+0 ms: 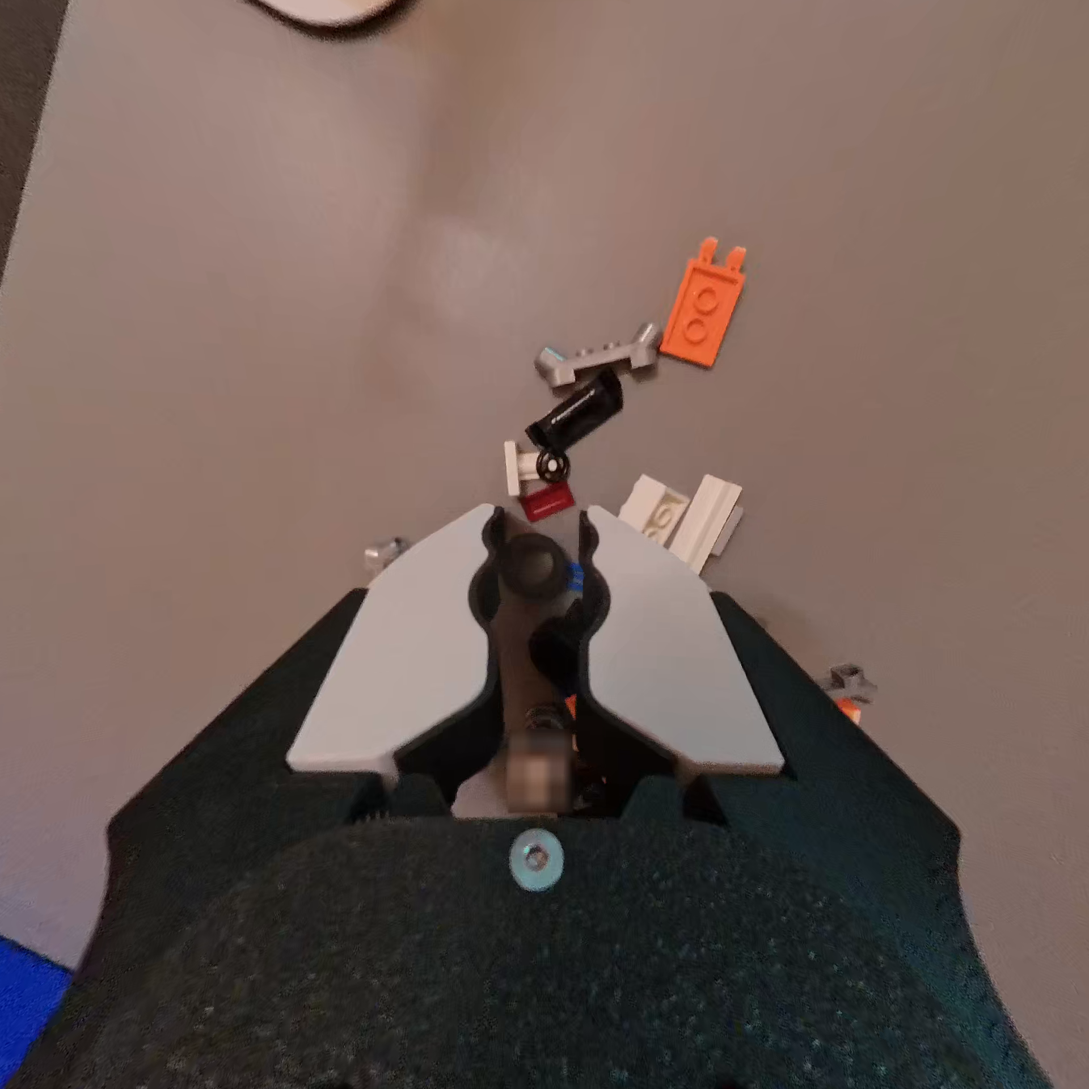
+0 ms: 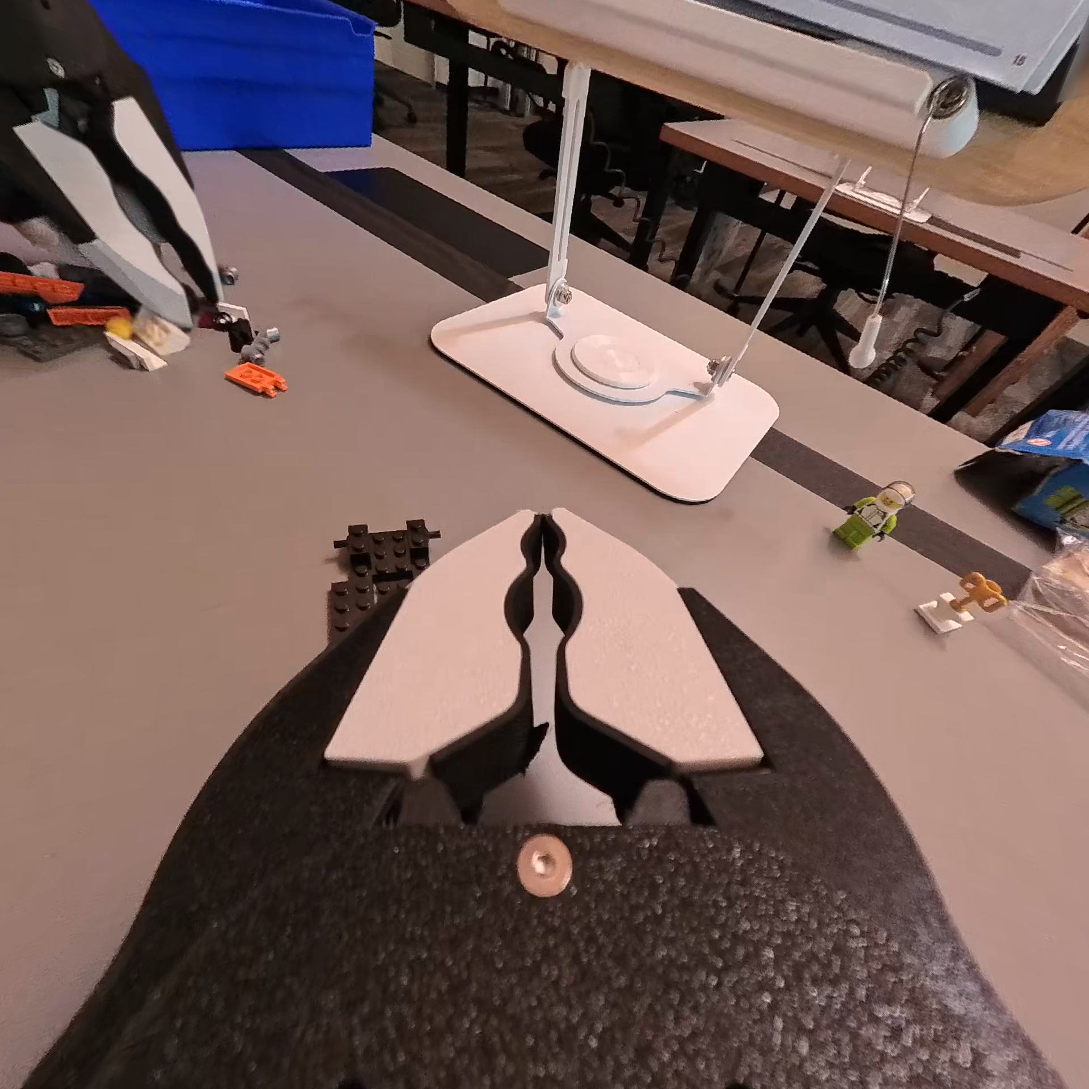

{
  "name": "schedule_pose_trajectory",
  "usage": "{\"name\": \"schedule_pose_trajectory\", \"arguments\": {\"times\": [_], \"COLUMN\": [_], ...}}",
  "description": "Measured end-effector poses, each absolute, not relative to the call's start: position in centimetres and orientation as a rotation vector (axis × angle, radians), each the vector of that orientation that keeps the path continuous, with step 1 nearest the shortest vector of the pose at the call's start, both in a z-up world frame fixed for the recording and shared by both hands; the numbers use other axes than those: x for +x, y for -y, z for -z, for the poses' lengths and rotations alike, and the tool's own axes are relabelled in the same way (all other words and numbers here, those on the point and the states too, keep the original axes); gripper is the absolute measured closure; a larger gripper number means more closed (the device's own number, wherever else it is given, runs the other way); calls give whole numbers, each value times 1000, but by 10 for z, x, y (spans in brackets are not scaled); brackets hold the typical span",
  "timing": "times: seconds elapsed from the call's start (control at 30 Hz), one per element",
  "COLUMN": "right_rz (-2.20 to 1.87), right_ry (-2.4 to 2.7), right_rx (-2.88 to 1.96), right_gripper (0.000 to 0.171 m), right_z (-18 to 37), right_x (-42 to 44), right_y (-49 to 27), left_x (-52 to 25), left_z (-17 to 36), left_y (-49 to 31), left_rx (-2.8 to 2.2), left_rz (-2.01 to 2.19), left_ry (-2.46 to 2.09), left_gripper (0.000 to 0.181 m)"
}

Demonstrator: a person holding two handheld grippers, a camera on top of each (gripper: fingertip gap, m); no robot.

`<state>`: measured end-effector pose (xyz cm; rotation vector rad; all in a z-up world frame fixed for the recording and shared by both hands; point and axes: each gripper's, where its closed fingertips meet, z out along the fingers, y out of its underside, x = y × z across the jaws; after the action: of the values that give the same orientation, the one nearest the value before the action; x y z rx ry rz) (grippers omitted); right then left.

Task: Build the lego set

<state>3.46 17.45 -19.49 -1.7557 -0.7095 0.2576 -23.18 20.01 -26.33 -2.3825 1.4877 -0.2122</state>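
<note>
My left gripper [image 1: 539, 514] points down into a heap of loose Lego pieces, jaws partly apart. A black tyre [image 1: 530, 567] and a blue bit [image 1: 576, 574] lie between the fingers; I cannot tell whether they are gripped. Beyond the tips lie a dark red tile [image 1: 548, 501], a white piece with a small black wheel [image 1: 533, 468], a black cylinder [image 1: 577, 412], a grey bar [image 1: 601, 353], an orange clip plate [image 1: 701, 306] and white pieces [image 1: 683, 518]. My right gripper [image 2: 545, 518] is shut and empty, just right of a black studded chassis [image 2: 377, 566]. The left gripper [image 2: 200, 300] also shows in the right wrist view.
A white stand base [image 2: 607, 377] stands ahead of the right gripper. A green minifigure [image 2: 872, 515], a gold piece on a white tile [image 2: 966, 601], a blue box [image 2: 1055, 471] and a plastic bag [image 2: 1061, 619] sit at the right. A blue bin [image 2: 236, 71] is at the far left. The gap from one gripper's tips to the other's is roughly 30 cm. To reach the orange clip plate [image 1: 701, 306] in a straight line is about 7 cm for my left fingers, about 20 cm for my right. Seen from the right wrist view [image 2: 253, 380] as well.
</note>
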Motion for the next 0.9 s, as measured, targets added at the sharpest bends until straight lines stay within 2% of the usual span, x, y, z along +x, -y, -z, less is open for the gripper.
{"name": "schedule_pose_trajectory", "arguments": {"times": [0.47,0.7,0.8,0.9], "right_rz": [-279,-289,-288,-335], "right_ry": [724,728,732,754], "right_rx": [-1758,-1747,-1730,-1682], "right_gripper": [171,171,171,171], "right_z": [193,190,186,178], "right_x": [33,31,31,25], "right_y": [-171,-169,-168,-163], "left_x": [-223,-227,-210,-169], "left_z": [264,262,241,200], "left_y": [-198,-200,-192,-168], "left_rx": [-2538,-2456,-2305,-2074], "left_rz": [233,182,337,706], "left_ry": [-1275,-1253,-1226,-1154], "left_gripper": [164,165,165,165]}}
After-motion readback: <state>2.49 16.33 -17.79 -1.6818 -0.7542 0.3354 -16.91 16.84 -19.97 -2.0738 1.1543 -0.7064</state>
